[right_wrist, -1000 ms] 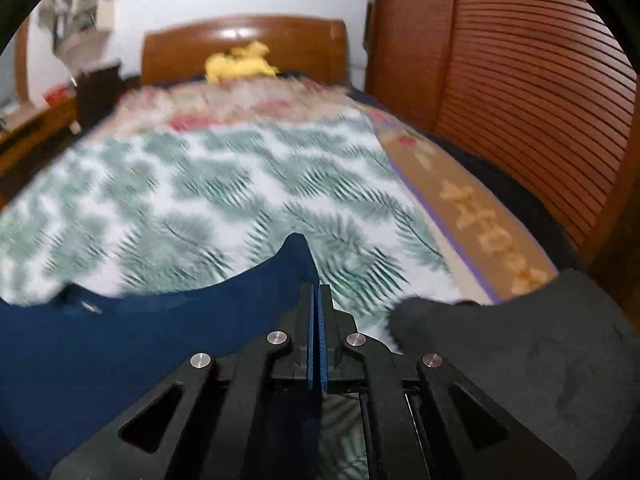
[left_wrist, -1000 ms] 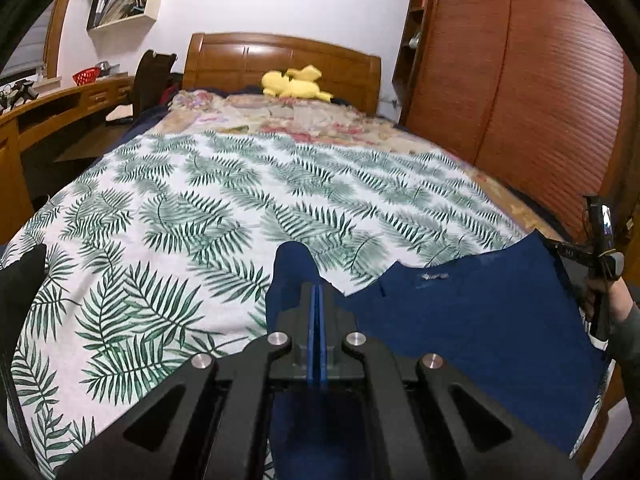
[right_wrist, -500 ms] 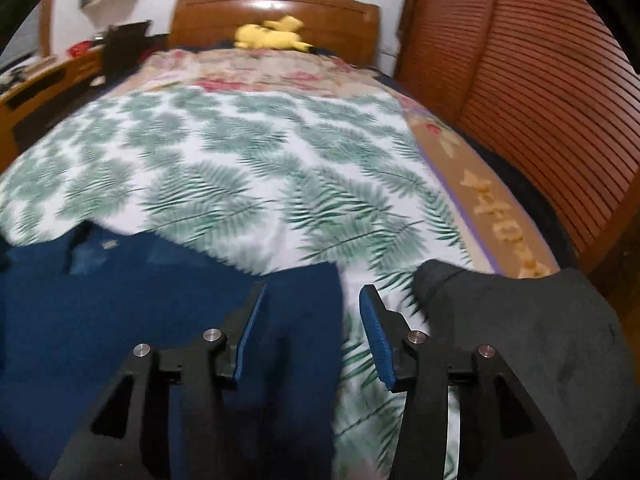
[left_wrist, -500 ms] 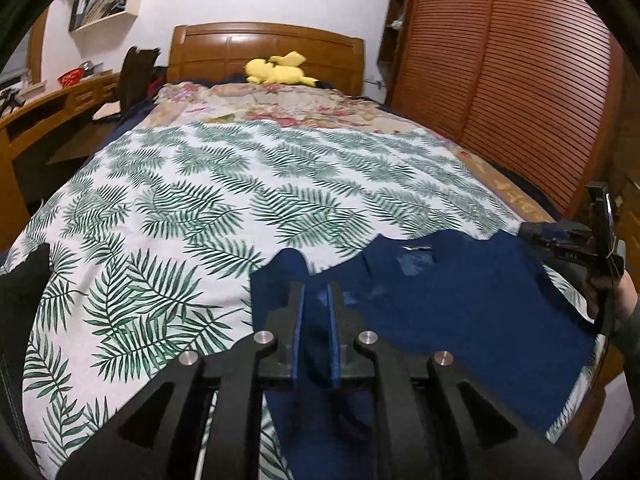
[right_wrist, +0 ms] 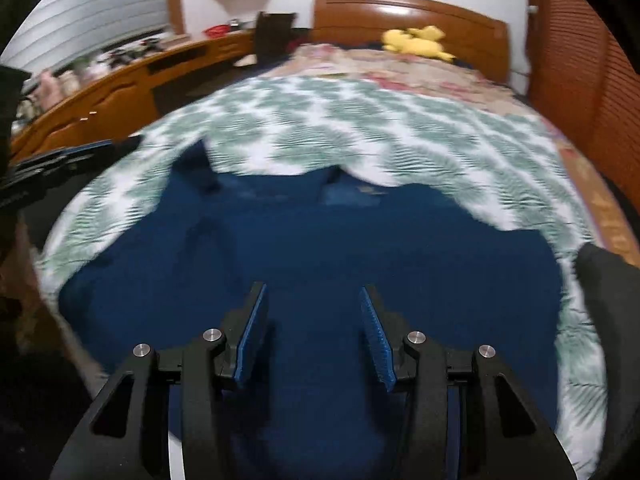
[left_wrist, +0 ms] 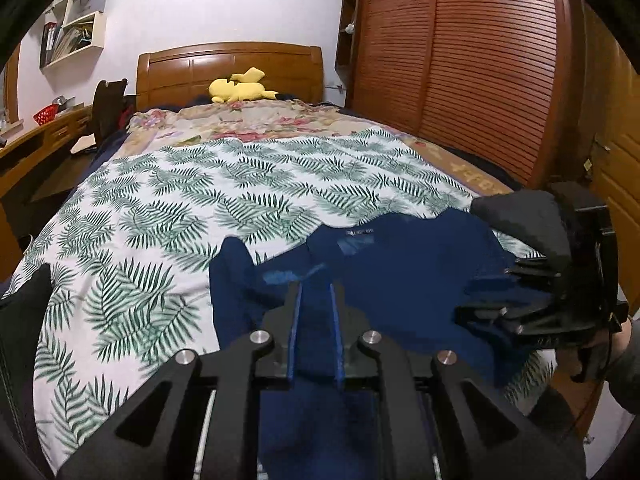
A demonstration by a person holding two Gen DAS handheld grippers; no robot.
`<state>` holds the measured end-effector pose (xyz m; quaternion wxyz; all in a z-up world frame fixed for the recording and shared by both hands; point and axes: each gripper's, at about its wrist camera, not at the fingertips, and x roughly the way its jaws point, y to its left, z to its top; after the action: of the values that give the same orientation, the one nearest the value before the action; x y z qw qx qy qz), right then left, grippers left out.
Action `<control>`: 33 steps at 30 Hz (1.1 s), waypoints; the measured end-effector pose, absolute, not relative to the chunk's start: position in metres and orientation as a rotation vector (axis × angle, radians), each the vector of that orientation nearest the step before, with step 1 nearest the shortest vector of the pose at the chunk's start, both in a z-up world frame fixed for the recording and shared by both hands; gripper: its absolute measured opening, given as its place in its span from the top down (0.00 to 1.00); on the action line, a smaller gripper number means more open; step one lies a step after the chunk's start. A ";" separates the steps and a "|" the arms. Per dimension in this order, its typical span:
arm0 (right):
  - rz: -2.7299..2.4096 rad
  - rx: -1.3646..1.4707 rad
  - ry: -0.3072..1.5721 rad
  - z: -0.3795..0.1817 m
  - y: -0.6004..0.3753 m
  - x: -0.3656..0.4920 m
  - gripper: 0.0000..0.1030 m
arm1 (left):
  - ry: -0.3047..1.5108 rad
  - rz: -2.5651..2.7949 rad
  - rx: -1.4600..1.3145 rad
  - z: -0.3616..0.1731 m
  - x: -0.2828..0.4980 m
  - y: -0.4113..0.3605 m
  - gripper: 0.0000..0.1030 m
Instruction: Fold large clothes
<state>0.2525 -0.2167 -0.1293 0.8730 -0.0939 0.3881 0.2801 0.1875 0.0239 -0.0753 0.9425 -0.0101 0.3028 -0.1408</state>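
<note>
- Navy garment (left_wrist: pixel 404 276) lies spread on the near end of the bed, on the palm-leaf bedspread (left_wrist: pixel 168 200); collar and label point toward the far headboard.
- Left wrist view: left gripper (left_wrist: pixel 314 312) shows a narrow gap between its blue pads. A second ago those pads were pressed flat together on a raised fold of navy cloth; the jaws have just been opening. Cloth is visible in the gap, but I cannot tell whether the pads press on it.
- Same view, near right: right gripper (left_wrist: pixel 504 300) hangs over the garment's right part, beside a dark grey cloth (left_wrist: pixel 520 216) at the bed's right edge. Earlier it stood at the far right corner of the garment, held up off the bed.
- Right wrist view (motion-blurred): right gripper (right_wrist: pixel 312 332) has its jaws spread wide, nothing between the pads, navy garment (right_wrist: pixel 320 240) flat beneath. A second ago these pads were pinched shut on a corner of it; half a second ago they were already apart.
- Same view: garment now sits centred, both shoulders and the collar visible, where before only its right edge showed.
- Reading: lay-out step looks finished, cloth released flat. Folding proper not yet begun; a fresh grasp on a sleeve or side edge seems the likely next need.
- Risk, as judged: left shoulder area near the left gripper looks rumpled and could spoil a clean fold.
</note>
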 end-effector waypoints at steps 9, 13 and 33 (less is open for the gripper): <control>0.602 -0.267 0.923 -0.191 -0.191 0.246 0.53 | 0.639 -0.254 -0.049 -0.085 0.142 0.030 0.90; 0.584 -0.283 0.918 -0.188 -0.190 0.244 0.53 | 0.662 -0.251 -0.048 -0.092 0.126 0.023 0.90; 0.628 -0.231 0.817 -0.145 -0.200 0.219 0.53 | 0.729 -0.195 -0.030 -0.112 0.107 0.009 0.89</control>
<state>0.2190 -0.2004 -0.1453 0.8639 -0.1100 0.3896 0.2996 0.1075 0.0090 -0.1120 0.9296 -0.0145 0.3558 -0.0951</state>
